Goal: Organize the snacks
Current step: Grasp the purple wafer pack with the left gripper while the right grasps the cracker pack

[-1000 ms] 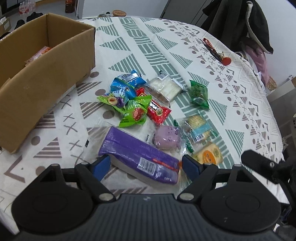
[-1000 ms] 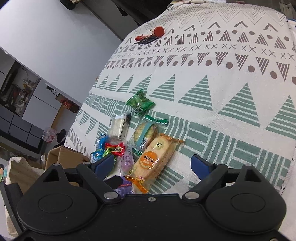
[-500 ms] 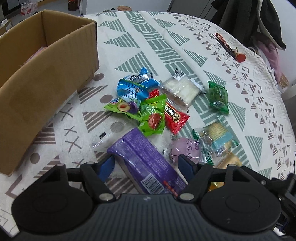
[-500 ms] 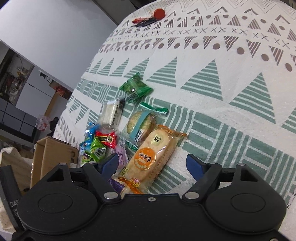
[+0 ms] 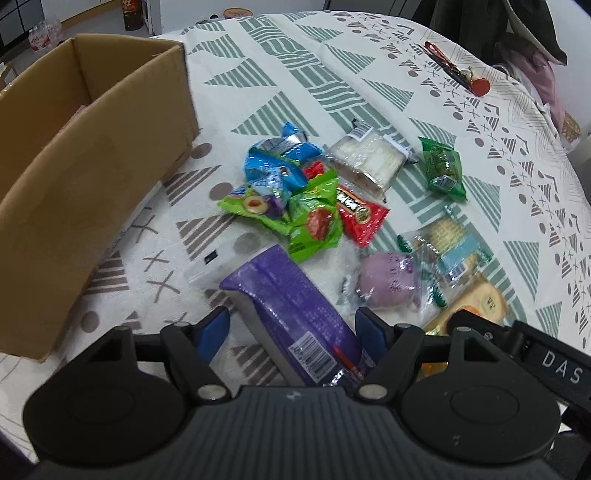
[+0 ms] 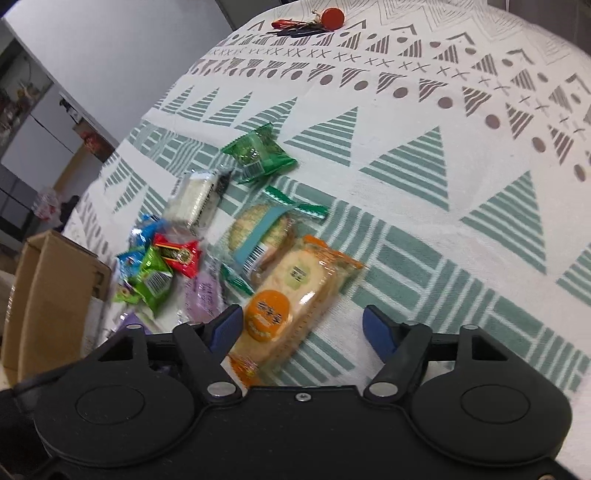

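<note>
A long purple snack pack (image 5: 295, 314) lies between the blue fingertips of my left gripper (image 5: 295, 326), whose jaws stand open around it. An orange cake pack (image 6: 291, 299) lies in front of my right gripper (image 6: 308, 328), which is open, its left fingertip beside the pack. A pile of small snacks covers the patterned cloth: blue packets (image 5: 277, 162), green packets (image 5: 314, 218), a red packet (image 5: 360, 216), a white wafer pack (image 5: 365, 158), a dark green packet (image 5: 441, 168), a round purple bun (image 5: 388, 280) and a cracker pack (image 5: 443, 247). A cardboard box (image 5: 85, 155) stands at the left.
A set of keys with a red tag (image 5: 461, 74) lies at the far side of the table (image 5: 295, 74). Dark clothing hangs over a chair (image 5: 517, 29) beyond the table. The right gripper's black body (image 5: 546, 358) shows at the lower right of the left wrist view.
Both grippers have moved forward and lower. The purple pack now lies deeper between the left fingers, and the orange pack sits closer to the right gripper's left finger.
</note>
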A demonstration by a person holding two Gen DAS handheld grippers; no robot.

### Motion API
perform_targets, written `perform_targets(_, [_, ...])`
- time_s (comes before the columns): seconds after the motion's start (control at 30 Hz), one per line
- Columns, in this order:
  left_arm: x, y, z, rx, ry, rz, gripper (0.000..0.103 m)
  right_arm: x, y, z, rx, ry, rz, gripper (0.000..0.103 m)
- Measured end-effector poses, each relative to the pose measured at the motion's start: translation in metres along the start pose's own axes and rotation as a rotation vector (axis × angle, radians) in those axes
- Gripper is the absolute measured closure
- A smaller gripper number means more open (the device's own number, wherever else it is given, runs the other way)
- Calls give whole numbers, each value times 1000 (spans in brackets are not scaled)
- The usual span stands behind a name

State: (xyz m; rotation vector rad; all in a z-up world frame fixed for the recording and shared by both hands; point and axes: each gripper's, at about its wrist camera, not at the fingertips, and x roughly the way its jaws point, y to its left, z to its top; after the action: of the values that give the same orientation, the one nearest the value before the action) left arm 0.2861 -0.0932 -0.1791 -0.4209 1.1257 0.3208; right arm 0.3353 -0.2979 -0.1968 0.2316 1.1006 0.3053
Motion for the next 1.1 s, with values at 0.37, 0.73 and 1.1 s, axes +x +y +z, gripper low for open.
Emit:
perform_targets(0.37, [-13,21,-17,22,16,50,28,-19,-11,-14,-41,-26,-112,36])
perform_targets(0.73, [-28,38,-17,19,-26,-15,70,-20,3,-9,13,-37,16,36])
perform_targets(1.1, [-32,47,-5,21,-54,-44,71,13,53,-13,-120,-23,-119,35])
